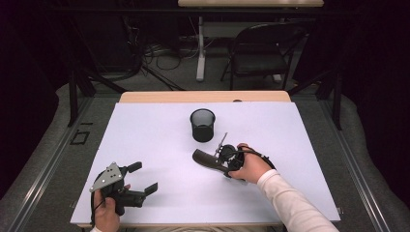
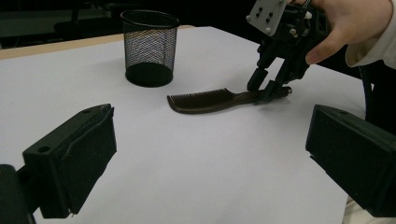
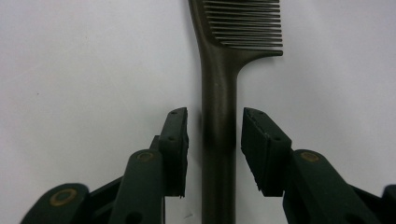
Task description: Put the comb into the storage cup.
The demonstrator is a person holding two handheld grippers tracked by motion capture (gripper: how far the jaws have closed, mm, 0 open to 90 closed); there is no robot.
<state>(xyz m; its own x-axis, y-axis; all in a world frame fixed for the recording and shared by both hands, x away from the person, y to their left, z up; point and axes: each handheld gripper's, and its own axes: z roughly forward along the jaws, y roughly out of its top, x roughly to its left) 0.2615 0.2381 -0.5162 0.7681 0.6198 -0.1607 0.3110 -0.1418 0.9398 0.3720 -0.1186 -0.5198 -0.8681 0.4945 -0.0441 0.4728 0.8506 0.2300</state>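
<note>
A dark brown comb (image 1: 203,158) lies flat on the white table top (image 1: 145,135), its teeth end toward the left. My right gripper (image 1: 222,163) points down over the comb's handle. In the right gripper view the handle (image 3: 219,93) runs between the two pads (image 3: 177,140) with a thin gap on each side, so the jaws stand open around it. The left gripper view shows that gripper (image 2: 264,91) at the comb's (image 2: 205,100) handle end. My left gripper (image 1: 144,177) rests near the front left of the table, open wide and empty.
A black mesh pen cup (image 1: 202,124) stands upright just behind the comb, also visible in the left gripper view (image 2: 149,46). A folding chair (image 1: 263,53) and cables lie on the floor beyond the table's far edge.
</note>
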